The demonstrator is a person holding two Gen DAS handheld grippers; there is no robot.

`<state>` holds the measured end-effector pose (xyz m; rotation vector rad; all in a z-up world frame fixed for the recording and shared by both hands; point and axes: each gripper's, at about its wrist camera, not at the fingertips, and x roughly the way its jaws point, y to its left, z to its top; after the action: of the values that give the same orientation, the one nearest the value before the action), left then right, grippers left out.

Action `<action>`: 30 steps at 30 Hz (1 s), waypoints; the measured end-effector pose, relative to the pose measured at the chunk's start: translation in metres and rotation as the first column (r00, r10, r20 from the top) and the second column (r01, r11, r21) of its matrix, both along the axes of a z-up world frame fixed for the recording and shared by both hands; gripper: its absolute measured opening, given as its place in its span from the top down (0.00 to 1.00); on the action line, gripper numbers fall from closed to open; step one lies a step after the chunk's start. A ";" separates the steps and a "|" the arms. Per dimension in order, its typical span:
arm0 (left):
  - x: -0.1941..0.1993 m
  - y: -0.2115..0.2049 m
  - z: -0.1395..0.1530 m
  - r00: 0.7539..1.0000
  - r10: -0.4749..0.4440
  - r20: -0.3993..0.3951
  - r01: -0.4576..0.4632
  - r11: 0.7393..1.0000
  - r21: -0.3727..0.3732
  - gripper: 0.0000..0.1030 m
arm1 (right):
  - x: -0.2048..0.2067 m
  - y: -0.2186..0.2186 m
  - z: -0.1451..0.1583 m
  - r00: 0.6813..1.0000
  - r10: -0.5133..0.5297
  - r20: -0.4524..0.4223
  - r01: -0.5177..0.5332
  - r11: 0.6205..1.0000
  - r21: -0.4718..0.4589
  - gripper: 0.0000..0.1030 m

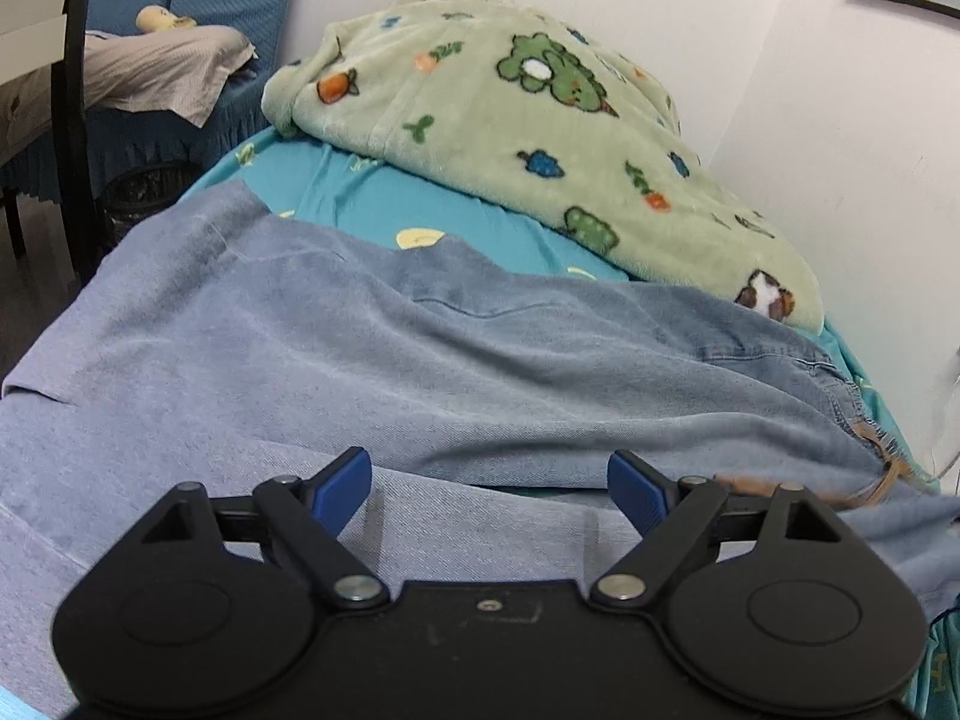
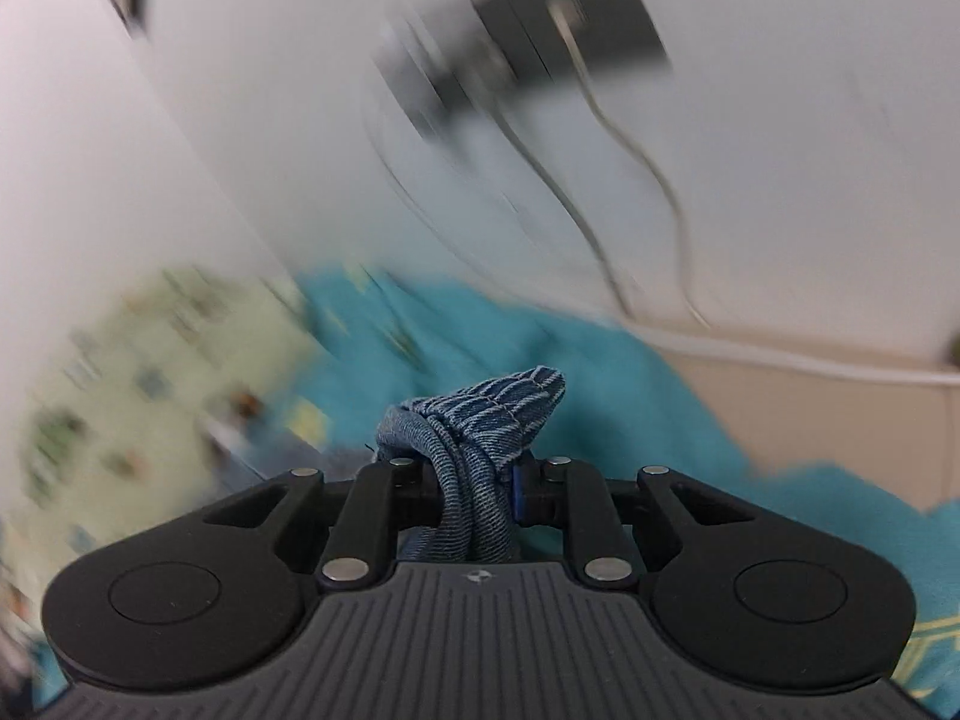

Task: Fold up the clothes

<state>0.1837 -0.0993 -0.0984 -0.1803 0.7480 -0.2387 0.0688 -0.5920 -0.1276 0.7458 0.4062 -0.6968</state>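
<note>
1. Where the jeans (image 1: 420,360) lie, they cover most of the near bed – pale blue denim spread flat, waistband end toward the right by the wall, a brown tag or strap at that edge.
2. Bunched ribbed denim (image 2: 480,420) stands up between the fingers of the right gripper (image 2: 474,480); jaws narrow, clamped on that fold, cloth running back through them.
3. Left gripper (image 1: 489,486) hangs just above the jeans, jaws wide, nothing between the blue pads (image 1: 342,489).
4. Under the jeans: teal bedsheet (image 1: 384,198) with yellow print.
5. Beyond them, against the white wall – green fleece blanket (image 1: 510,120) with a cartoon pattern, heaped, its near corner touching the denim.
6. Right wrist view is heavily blurred; cables (image 2: 636,162) hang down the wall.
</note>
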 end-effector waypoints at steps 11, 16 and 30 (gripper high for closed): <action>-0.003 0.021 0.013 0.999 0.034 -0.033 -0.037 0.996 -0.079 0.18 | -0.003 0.019 0.003 0.998 0.032 -0.061 -0.029 0.998 0.049 0.40; -0.013 0.053 0.042 0.998 0.056 -0.043 -0.062 0.987 -0.147 0.18 | -0.015 0.025 0.009 0.997 0.032 -0.068 -0.027 0.996 0.079 0.39; -0.048 0.311 0.113 0.913 0.346 -0.216 -0.408 0.802 -0.436 0.18 | -0.040 0.030 0.006 0.999 0.043 -0.018 -0.038 0.969 0.245 0.38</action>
<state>0.1356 0.2113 0.0150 -0.8148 0.7519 -0.0213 0.0290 -0.5625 -0.1215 0.9609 0.5333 -0.6235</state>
